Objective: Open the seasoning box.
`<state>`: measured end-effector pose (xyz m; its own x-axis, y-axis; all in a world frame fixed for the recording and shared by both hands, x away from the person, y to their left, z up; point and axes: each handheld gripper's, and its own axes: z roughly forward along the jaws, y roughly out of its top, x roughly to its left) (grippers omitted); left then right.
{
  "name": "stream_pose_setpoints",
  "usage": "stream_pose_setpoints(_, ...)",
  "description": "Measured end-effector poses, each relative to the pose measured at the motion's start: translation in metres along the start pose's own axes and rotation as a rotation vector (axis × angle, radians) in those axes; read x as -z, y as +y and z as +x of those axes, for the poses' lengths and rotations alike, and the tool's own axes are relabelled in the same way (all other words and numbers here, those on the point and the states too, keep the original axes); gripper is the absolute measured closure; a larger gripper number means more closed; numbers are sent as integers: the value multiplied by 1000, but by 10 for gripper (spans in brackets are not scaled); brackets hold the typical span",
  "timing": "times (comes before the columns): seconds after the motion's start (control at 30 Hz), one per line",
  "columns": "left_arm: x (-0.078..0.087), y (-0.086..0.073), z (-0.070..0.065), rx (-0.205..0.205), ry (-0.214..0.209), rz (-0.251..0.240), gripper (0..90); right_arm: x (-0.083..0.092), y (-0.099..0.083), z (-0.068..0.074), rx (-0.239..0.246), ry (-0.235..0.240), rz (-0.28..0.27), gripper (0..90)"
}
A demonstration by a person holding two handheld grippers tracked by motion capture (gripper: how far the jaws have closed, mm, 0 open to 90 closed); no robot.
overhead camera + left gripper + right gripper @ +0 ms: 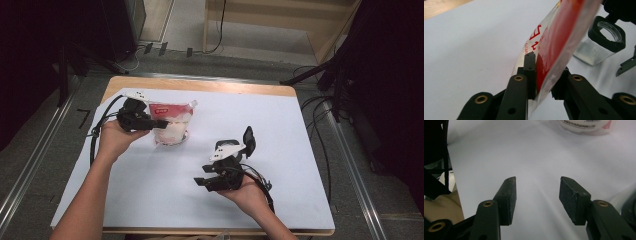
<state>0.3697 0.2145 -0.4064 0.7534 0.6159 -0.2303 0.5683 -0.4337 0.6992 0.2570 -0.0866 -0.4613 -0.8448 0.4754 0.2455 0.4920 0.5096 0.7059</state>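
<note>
In the high view, the left hand-held gripper [150,121] is clamping the side of a red and white pouch [172,122], which is standing in the upper left part of the white surface [280,135]. In the left gripper view its 2 jaws are pressing the pouch [554,47] edge between them, so the step in hand is, I judge, taking hold of the pouch. A small clear jar with a black rim [604,40] is sitting in the upper right of that frame, just behind the pouch.

The right hand-held gripper [537,195] is standing released, with nothing between its jaws; in the high view it [207,181] is sitting lower and to the right of centre, well apart from the pouch.

The next move is probably calling for lifting or tilting the pouch toward the jar, with a firm grip so that the thin film is not slipping.

The pouch is carrying red letters; "Gran" is the part I can read, the rest is cut off or blurred.
</note>
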Motion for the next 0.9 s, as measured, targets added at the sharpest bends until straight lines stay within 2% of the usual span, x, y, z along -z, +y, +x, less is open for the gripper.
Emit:
stream_pose_setpoints(0.13,-1,1,0,37,-20,-1,854,-8,7,-1,-4,0,0,480)
stream_pose_setpoints(0.23,-1,2,-2,51,-12,-7,882,-13,9,-1,-12,-2,-8,478)
stream_pose_setpoints(0.3,1,5,-6,48,-12,-1,899,-15,8,0,-17,-2,-12,476)
stream_pose_setpoints(0.37,3,7,-10,30,2,4,900,-16,6,0,-20,0,-24,476)
stream_pose_setpoints(0.4,4,9,-11,38,14,9,900,-16,5,1,-23,-4,-27,470)
stream_pose_setpoints(0.47,9,12,-15,46,17,17,900,-16,4,2,-7,-7,-42,457)
stream_pose_setpoints(0.5,13,14,-18,35,21,29,900,-17,4,2,1,-7,-49,457)
stream_pose_setpoints(0.6,21,20,-27,15,6,25,900,-18,3,3,11,-6,-61,457)
stream_pose_setpoints(0.8,41,31,-46,-1,-48,-18,900,-23,1,6,29,-5,-77,480)
stream_pose_setpoints(0.9,48,36,-56,-4,-64,-22,900,-26,1,5,22,7,-85,480)
